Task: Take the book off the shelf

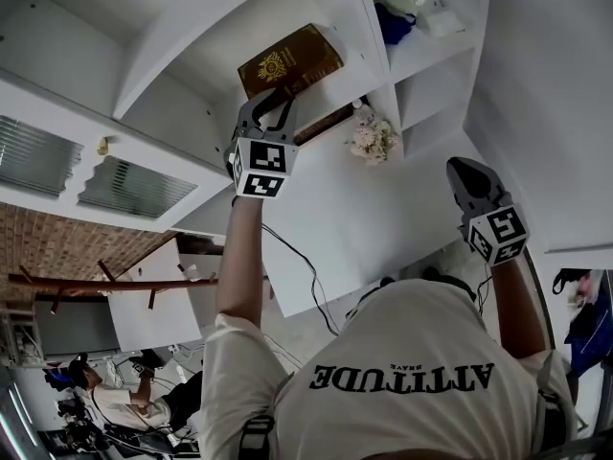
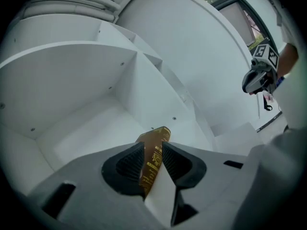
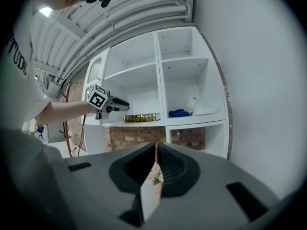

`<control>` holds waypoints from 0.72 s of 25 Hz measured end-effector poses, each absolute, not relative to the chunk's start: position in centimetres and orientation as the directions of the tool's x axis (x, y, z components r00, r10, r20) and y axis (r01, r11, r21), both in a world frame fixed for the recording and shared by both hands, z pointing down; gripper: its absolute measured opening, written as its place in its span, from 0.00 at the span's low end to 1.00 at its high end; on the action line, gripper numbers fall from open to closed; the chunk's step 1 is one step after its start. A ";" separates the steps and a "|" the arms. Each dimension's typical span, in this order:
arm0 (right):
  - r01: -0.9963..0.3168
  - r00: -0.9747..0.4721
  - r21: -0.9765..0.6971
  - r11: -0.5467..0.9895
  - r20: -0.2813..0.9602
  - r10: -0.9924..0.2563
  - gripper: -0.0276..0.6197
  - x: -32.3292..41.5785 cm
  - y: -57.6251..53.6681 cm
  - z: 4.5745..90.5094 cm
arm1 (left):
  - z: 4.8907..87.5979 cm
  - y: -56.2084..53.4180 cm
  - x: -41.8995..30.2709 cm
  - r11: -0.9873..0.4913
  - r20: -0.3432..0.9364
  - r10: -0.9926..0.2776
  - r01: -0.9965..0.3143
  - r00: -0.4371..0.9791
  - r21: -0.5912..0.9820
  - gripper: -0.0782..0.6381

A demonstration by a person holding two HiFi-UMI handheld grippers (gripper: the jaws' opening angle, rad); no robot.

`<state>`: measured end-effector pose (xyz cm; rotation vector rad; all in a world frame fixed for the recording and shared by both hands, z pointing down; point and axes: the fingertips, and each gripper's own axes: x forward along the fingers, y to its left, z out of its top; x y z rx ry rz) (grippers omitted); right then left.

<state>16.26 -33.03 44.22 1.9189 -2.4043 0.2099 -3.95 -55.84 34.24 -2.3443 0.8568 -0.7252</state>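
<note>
A brown book [image 1: 290, 58] with a gold emblem lies flat on the white shelf [image 1: 330, 12], and its near end sticks out over the front edge. My left gripper [image 1: 276, 99] is raised to it. In the left gripper view the gold-printed spine [image 2: 154, 150] fills the gap between the jaws, and both pads touch the covers, so my left gripper [image 2: 153, 161] is shut on the book. In the right gripper view the book [image 3: 140, 117] rests level on the shelf with the left gripper [image 3: 123, 105] at its left end. My right gripper [image 1: 462, 172] hangs lower to the right, shut and empty [image 3: 157, 164].
A blue cloth [image 3: 180, 113] and a white object [image 3: 201, 105] lie in the compartment to the right of the book. A bunch of dried flowers [image 1: 372, 140] stands below the shelf. Another person [image 1: 105, 396] sits far off at the lower left.
</note>
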 end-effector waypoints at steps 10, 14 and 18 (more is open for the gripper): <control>-0.980 -0.195 -0.078 0.185 0.166 -0.967 0.09 16.5 -32.3 45.3 | 37.1 -60.1 -1.3 -0.693 0.482 -0.638 -0.176 0.601 -0.699 0.31; -0.984 -0.170 -0.082 0.159 0.162 -0.972 0.09 17.4 -32.0 45.3 | 38.9 -61.6 -1.3 -0.735 0.573 -0.599 -0.100 0.560 -0.671 0.36; -0.987 -0.150 -0.085 0.138 0.161 -0.975 0.09 18.1 -31.6 45.3 | 40.0 -62.9 -1.5 -0.753 0.617 -0.582 -0.065 0.530 -0.655 0.40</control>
